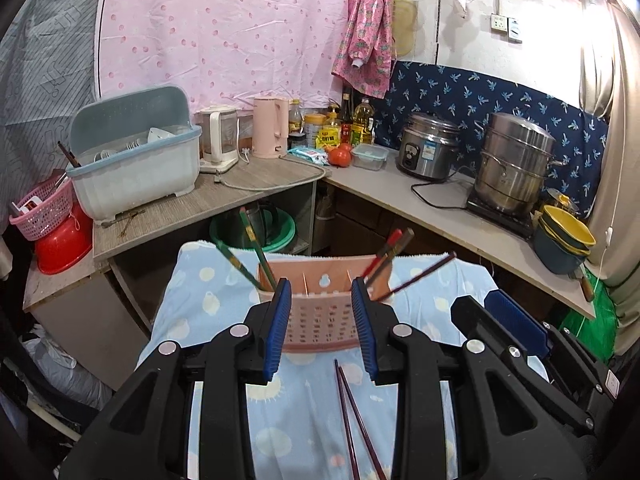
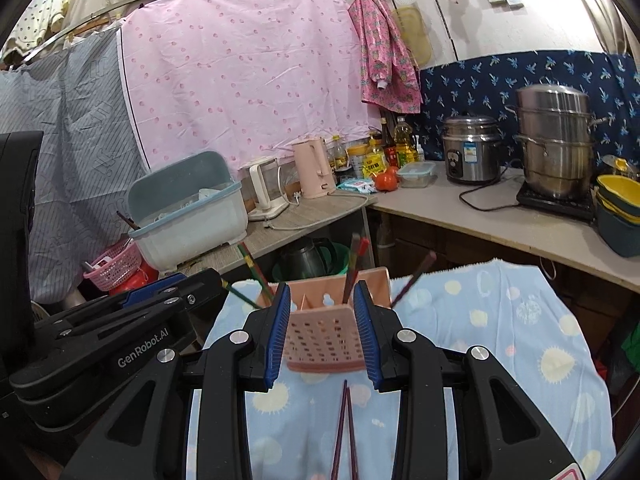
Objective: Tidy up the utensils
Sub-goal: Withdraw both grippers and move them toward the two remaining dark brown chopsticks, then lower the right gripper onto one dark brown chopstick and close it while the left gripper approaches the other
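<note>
A pink perforated utensil holder (image 1: 322, 314) stands on a blue patterned cloth (image 1: 208, 304); it also shows in the right wrist view (image 2: 326, 334). Green chopsticks (image 1: 256, 254) lean out of its left compartment, red and dark chopsticks (image 1: 390, 250) out of its right. A dark purple chopstick pair (image 1: 356, 428) lies on the cloth in front of the holder, also seen from the right wrist (image 2: 344, 436). My left gripper (image 1: 322, 320) is open and empty, above the pair. My right gripper (image 2: 322, 328) is open and empty beside it, and shows at right in the left view (image 1: 516, 320).
A grey counter (image 1: 248, 196) behind holds a blue-lidded dish rack (image 1: 136, 160), kettles (image 1: 270, 128), bottles and tomatoes. A rice cooker (image 1: 430, 146), steamer pot (image 1: 514, 164) and stacked bowls (image 1: 564, 240) stand on the right counter. A pink basket (image 1: 44, 208) sits far left.
</note>
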Demonstrator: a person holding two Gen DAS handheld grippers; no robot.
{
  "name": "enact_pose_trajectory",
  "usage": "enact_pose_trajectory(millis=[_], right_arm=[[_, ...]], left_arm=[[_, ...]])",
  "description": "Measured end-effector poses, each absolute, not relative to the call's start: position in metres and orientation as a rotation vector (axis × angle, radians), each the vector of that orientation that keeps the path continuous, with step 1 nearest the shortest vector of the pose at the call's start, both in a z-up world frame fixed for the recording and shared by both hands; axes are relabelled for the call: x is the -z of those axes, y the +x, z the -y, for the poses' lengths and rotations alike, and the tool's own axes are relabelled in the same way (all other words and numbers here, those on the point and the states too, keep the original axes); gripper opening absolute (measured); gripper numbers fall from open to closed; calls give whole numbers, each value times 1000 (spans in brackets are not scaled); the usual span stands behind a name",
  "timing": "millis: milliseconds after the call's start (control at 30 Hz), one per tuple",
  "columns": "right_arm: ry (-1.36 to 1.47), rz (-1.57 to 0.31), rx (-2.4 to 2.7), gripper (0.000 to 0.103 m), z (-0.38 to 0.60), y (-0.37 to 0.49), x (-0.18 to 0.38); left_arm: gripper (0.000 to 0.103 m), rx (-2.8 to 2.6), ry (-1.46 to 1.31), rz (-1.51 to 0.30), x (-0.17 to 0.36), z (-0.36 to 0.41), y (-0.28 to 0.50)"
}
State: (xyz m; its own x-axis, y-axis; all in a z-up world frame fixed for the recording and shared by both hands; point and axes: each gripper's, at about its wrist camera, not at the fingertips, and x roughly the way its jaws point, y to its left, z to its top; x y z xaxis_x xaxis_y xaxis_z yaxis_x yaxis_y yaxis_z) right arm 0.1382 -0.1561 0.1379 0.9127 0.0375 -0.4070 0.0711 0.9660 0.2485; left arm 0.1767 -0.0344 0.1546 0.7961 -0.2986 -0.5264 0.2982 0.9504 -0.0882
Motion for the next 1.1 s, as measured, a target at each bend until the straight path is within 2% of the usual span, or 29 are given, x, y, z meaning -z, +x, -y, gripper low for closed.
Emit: enact_pose_trajectory(millis=[300, 833, 1100], right_arm=[[313, -530, 37, 32, 160, 97, -84], [282, -767, 65, 33, 154, 53, 22], [270, -834, 57, 33, 148, 50, 50]], left_arm=[[30, 336, 18, -667, -104, 40, 142], [30, 318, 66, -926, 26, 41, 98], [30, 306, 90, -987, 65, 37, 88]])
